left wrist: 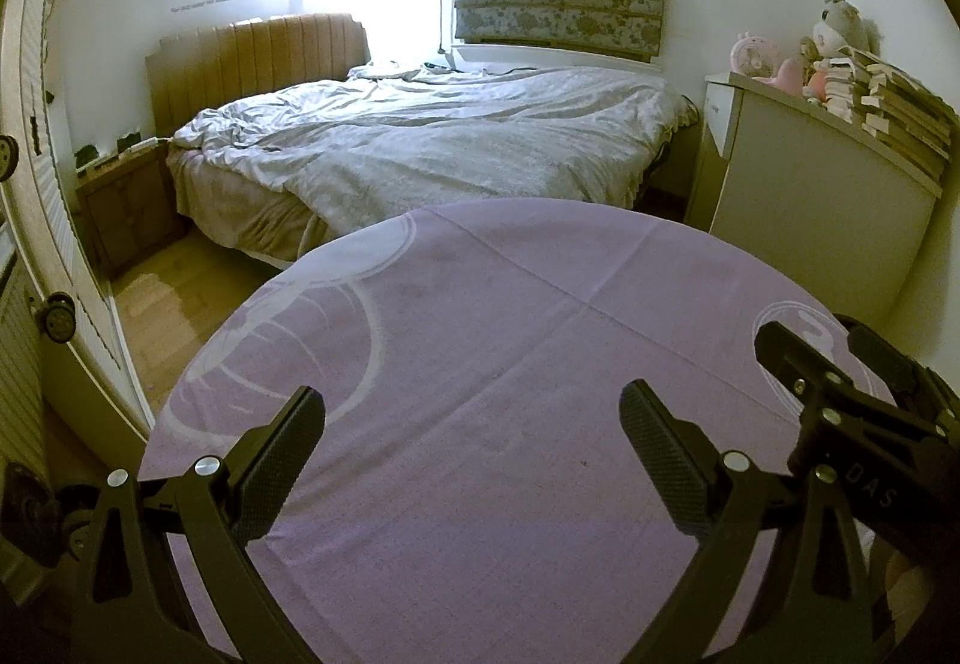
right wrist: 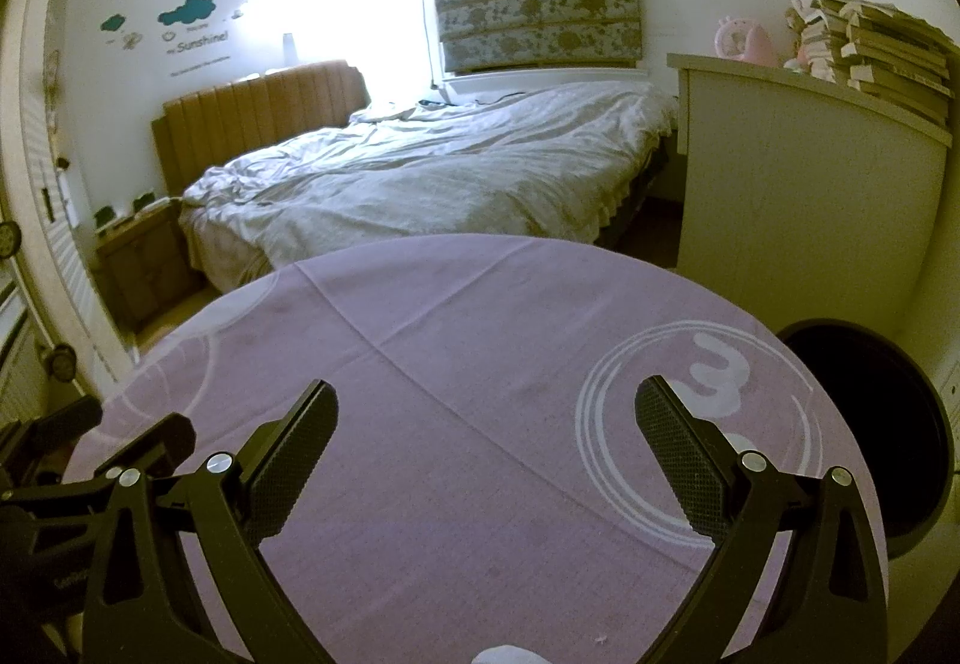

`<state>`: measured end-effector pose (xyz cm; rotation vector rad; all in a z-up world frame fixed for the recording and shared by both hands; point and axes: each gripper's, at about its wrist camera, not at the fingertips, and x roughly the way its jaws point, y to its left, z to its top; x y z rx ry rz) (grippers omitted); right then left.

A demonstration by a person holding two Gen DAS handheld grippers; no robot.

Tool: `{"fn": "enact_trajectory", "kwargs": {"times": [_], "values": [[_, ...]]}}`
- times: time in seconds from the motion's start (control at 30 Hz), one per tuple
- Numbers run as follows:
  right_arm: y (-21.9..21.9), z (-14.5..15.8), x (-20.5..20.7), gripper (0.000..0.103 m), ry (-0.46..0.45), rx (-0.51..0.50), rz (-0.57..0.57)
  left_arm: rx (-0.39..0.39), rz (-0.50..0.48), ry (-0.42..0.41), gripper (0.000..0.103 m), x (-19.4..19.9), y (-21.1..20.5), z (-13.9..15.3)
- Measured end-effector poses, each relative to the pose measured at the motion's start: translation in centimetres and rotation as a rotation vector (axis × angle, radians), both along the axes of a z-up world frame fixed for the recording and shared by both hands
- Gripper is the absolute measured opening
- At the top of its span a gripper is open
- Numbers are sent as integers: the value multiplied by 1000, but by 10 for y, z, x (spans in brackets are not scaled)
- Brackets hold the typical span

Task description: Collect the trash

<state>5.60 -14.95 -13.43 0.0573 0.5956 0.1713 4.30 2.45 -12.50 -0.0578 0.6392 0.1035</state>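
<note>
- The only likely trash in view is a small white scrap [right wrist: 501, 654] at the bottom edge of the right wrist view, lying on the purple tablecloth [right wrist: 480, 340] below the right gripper [right wrist: 486, 424].
- It looks pale, soft-edged and crumpled (possibly tissue, though it is too cut off to be sure).
- If tissue, it should be light and limp; I judge a pinch across its bulk would hold best.
- A dark bin [right wrist: 876, 424] stands just beside the table, on the right.
- Both tongs stand wide apart and hold nothing; the left gripper [left wrist: 474, 424] hovers over bare cloth.
</note>
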Motion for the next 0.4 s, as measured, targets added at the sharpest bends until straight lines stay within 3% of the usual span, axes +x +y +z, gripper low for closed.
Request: {"fn": "enact_trajectory", "kwargs": {"times": [0.4], "values": [[0,0,0,98,-2,0,0,-6,-5,4,98,3,6,-2]]}}
